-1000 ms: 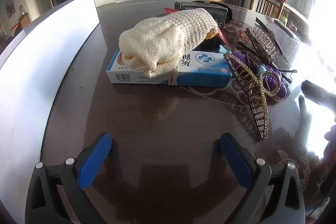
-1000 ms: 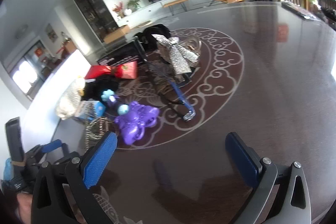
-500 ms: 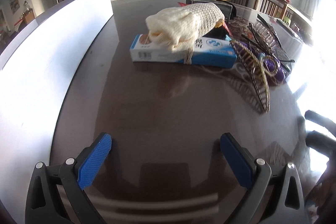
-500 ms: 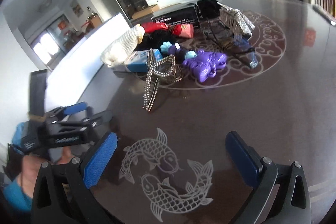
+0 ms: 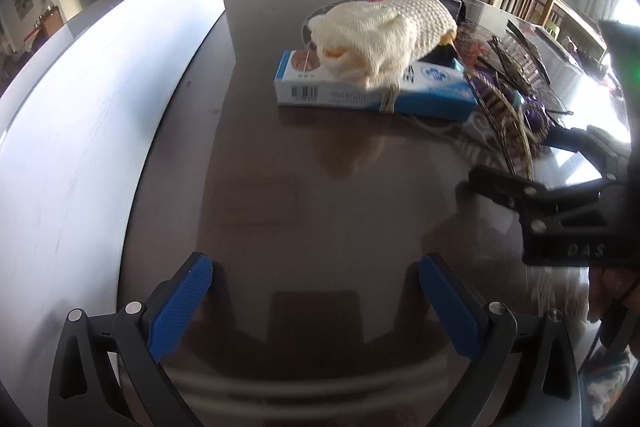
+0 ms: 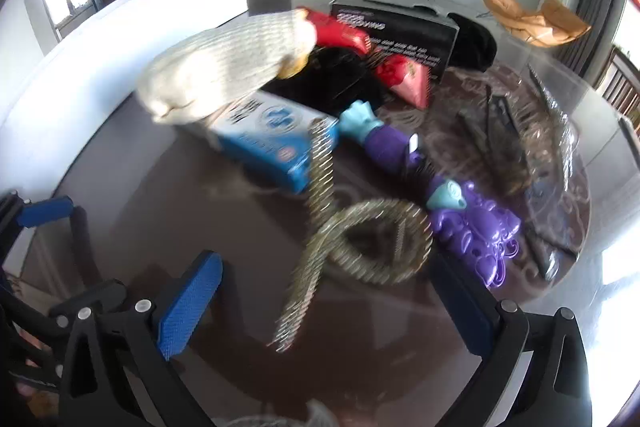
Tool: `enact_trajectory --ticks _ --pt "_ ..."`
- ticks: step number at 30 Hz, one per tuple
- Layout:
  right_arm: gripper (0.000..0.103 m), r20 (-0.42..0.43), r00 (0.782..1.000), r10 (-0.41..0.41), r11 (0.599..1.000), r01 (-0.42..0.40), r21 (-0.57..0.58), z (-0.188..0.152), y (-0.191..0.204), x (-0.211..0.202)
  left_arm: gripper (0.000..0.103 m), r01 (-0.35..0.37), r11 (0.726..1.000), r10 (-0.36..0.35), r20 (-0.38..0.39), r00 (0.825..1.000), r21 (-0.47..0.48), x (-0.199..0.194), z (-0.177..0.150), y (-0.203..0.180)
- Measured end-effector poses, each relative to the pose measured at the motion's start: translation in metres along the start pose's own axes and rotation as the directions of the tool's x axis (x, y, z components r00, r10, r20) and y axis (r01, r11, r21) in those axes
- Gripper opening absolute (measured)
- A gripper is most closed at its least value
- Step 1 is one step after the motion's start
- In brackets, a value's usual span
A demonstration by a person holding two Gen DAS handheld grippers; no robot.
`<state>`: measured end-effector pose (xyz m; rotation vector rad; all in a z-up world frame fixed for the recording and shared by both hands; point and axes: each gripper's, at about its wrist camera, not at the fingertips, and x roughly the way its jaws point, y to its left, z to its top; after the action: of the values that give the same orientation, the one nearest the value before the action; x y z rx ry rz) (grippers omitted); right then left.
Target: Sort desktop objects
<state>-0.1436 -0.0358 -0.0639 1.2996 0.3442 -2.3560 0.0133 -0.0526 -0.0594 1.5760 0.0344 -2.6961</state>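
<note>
Gold-beaded hair comb (image 6: 352,243) now sits just ahead of your right gripper (image 6: 320,303), which has swung in from the bare table, both grippers wide open and empty, left gripper (image 5: 316,291) pulled back from the box (image 5: 372,87): grasp likely next.
</note>
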Motion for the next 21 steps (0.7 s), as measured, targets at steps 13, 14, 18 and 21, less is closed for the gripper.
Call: enact_trajectory --ticks 13,14,18,21 --pt "0.103 0.043 0.999 0.006 1.000 -0.006 -0.017 0.004 -0.047 0.007 0.103 0.051 0.995 -0.060 0.099 0.993 0.088 0.043 0.074 -0.016" --pt "0.103 0.043 0.999 0.007 1.000 -0.006 -0.017 0.007 -0.049 0.009 0.103 0.031 0.998 -0.036 0.103 0.994 0.051 0.044 0.075 -0.010" --pt "0.103 0.047 0.999 0.008 1.000 -0.008 -0.016 -0.003 -0.044 0.002 0.103 0.021 0.999 -0.024 0.105 0.994 0.029 0.044 0.076 -0.005" --pt "0.103 0.047 0.999 0.008 1.000 -0.008 -0.016 -0.004 -0.044 0.002 0.103 0.021 0.999 -0.024 0.105 0.994 0.030 0.044 0.075 -0.005"
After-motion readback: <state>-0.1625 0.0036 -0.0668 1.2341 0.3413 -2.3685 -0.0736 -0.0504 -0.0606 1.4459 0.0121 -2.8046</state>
